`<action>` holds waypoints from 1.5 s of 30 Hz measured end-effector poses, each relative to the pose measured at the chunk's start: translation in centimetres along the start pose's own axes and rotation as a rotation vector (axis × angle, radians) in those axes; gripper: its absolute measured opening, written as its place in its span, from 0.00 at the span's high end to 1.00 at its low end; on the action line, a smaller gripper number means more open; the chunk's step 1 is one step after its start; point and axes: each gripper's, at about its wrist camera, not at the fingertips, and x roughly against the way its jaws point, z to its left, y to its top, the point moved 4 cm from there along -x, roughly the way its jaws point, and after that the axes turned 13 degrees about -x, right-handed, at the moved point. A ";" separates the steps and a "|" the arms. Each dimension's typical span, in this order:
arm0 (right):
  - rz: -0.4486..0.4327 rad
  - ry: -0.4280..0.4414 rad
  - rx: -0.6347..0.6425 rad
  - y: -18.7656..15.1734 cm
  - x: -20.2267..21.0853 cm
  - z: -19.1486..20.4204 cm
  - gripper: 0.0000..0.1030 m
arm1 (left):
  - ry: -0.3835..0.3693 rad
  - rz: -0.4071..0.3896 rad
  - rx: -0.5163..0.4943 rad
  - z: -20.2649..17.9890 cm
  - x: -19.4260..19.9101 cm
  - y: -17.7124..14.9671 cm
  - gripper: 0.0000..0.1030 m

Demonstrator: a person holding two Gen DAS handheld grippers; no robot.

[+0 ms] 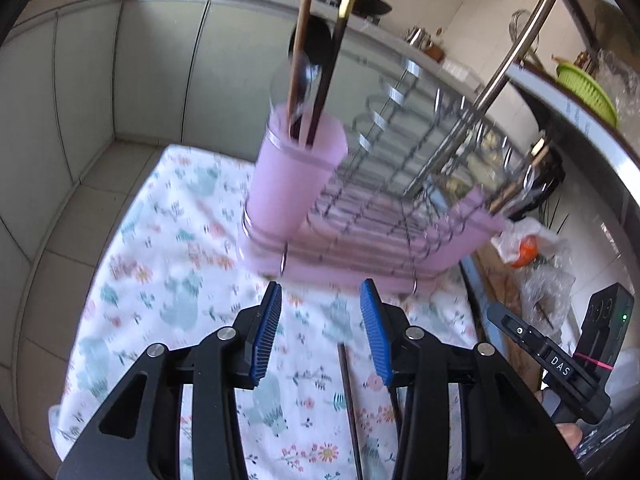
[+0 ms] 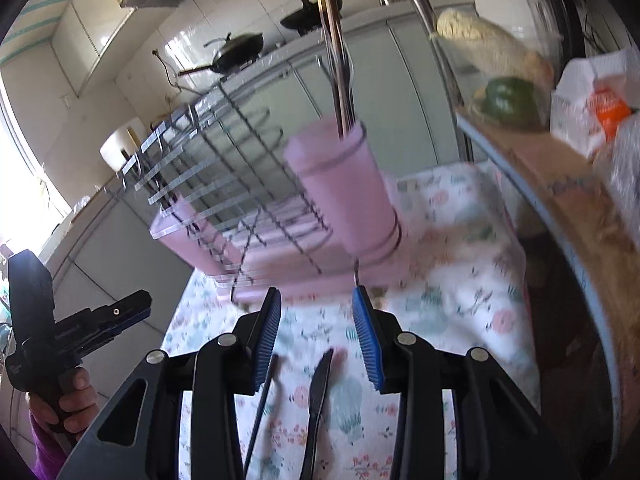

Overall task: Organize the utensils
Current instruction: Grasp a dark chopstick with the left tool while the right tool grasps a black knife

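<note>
A pink utensil cup point(image 1: 296, 176) stands at the near corner of a wire dish rack point(image 1: 420, 152) on a pink tray; it holds chopsticks point(image 1: 344, 32) and a spoon. My left gripper point(image 1: 320, 300) hovers open just before the tray, nothing between its blue pads. One dark chopstick point(image 1: 350, 400) lies on the floral cloth beneath it. In the right wrist view another pink cup point(image 2: 340, 184) holds metal utensils point(image 2: 340, 60). My right gripper point(image 2: 316, 308) is open and empty above a dark knife-like utensil point(image 2: 318, 400) and a thin chopstick point(image 2: 260, 408).
The floral cloth point(image 1: 168, 264) covers the surface between tiled walls. A wooden board point(image 2: 560, 184) with bags and vegetables sits at the right. Pans stand on the far counter point(image 2: 236, 52). A hand point(image 2: 60, 400) holds the left gripper point(image 2: 136, 308) at the left.
</note>
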 end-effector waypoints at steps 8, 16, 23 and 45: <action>0.108 -0.006 -0.039 -2.3 -2.2 -1.2 0.64 | -0.041 0.142 -0.033 -1.7 -3.4 -2.7 0.60; 0.272 0.063 -0.180 -3.4 -4.2 -3.0 0.68 | -0.083 0.327 -0.063 -3.9 -7.9 -3.6 0.79; 0.325 0.103 -0.255 -3.4 -4.8 -4.1 0.69 | -0.049 0.437 -0.086 -5.0 -11.6 -4.1 0.83; 0.461 -0.047 -0.142 -3.8 -10.9 -2.4 0.69 | -0.099 0.305 -0.010 -3.5 -8.7 -2.9 0.95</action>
